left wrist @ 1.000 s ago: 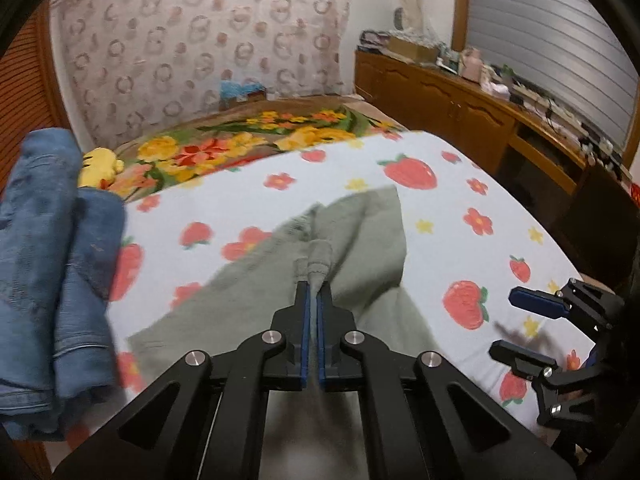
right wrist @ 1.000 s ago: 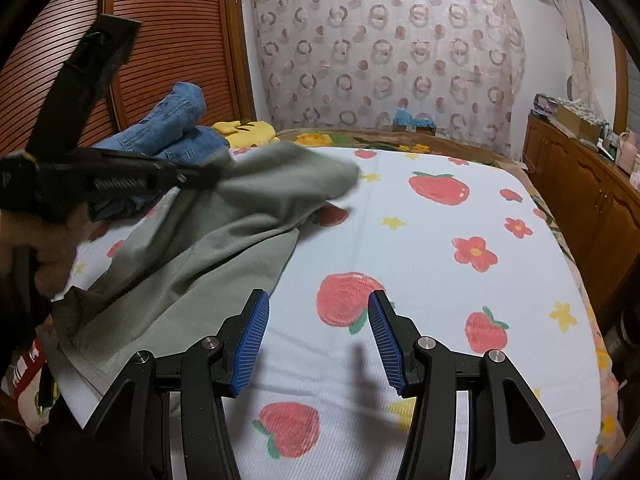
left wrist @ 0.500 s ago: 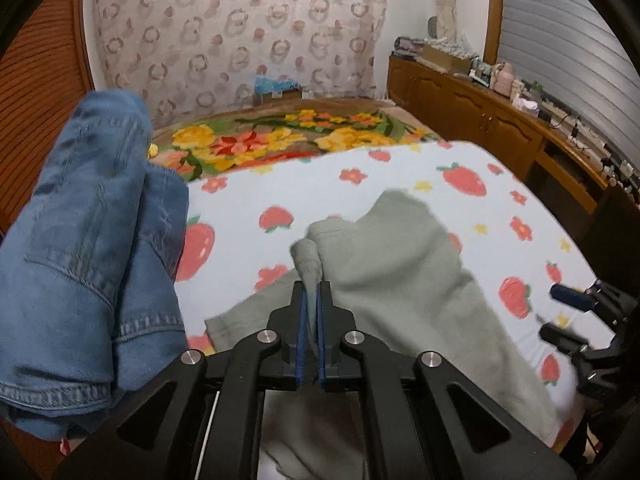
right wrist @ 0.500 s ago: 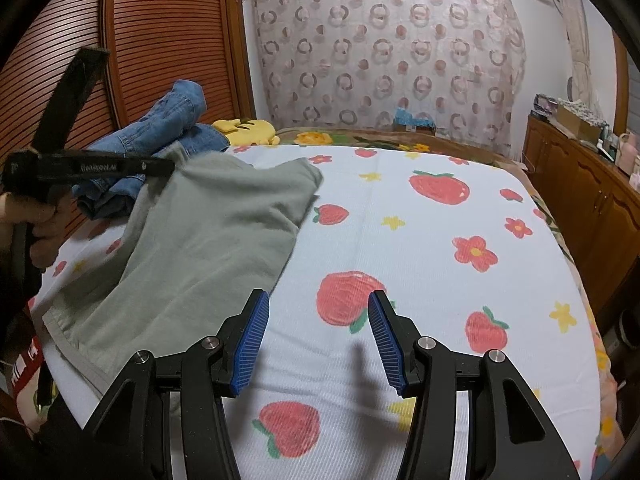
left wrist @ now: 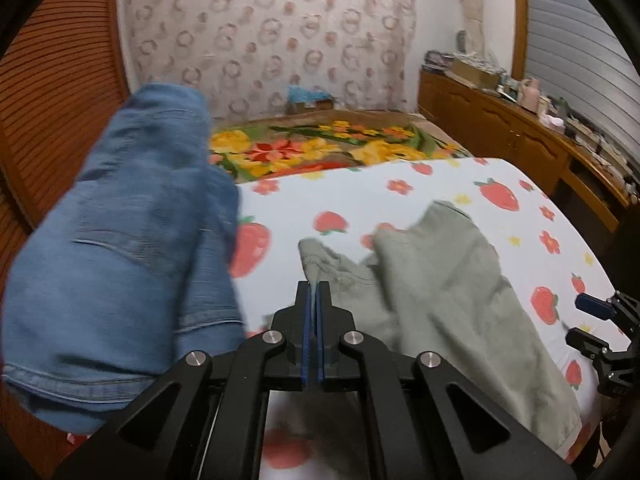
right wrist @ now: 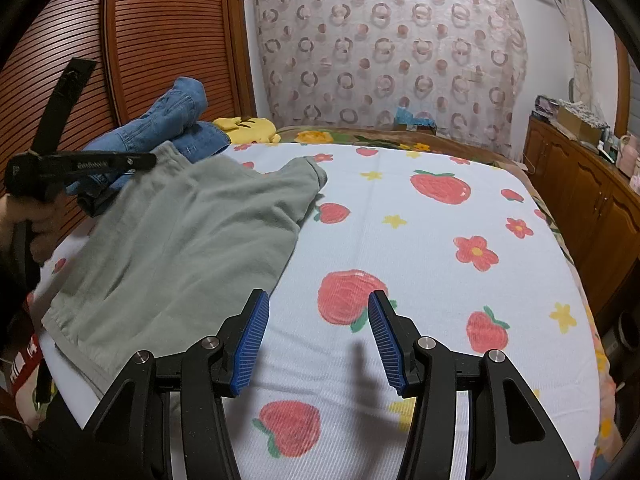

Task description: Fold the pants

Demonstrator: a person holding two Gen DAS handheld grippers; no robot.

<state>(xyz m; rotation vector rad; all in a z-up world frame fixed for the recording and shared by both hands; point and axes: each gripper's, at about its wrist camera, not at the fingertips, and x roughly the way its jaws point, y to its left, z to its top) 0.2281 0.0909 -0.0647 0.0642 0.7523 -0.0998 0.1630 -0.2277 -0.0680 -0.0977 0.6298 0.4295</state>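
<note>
The grey-green pants (right wrist: 188,240) lie on the strawberry-print sheet (right wrist: 420,240) along the bed's left edge, folded over themselves, with the elastic waistband near the front left corner and the leg ends reaching toward the middle. The left gripper (left wrist: 313,292) is clenched on a bunched corner of the cloth, lifting it just above the sheet. The right gripper (right wrist: 318,340) hangs over bare sheet near the front edge, its blue pads apart and nothing between them.

Several things could go wrong from here. The pinch takes only a small tuft of fabric, so a quick pull could let it slip out and drop the layer crooked. With no second hold on the pants, dragging the corner may slide the whole garment toward the bed's left edge, where part of it already hangs over. The stack of blue jeans (left wrist: 120,248) sits just beside the held corner, and the gripper or the cloth could snag it and tip it. The upper layer also shows wrinkles that may get pressed into the fold.

Small white lettering runs along the left gripper's side in the right wrist view, too blurred to read. No other writing is legible.
</note>
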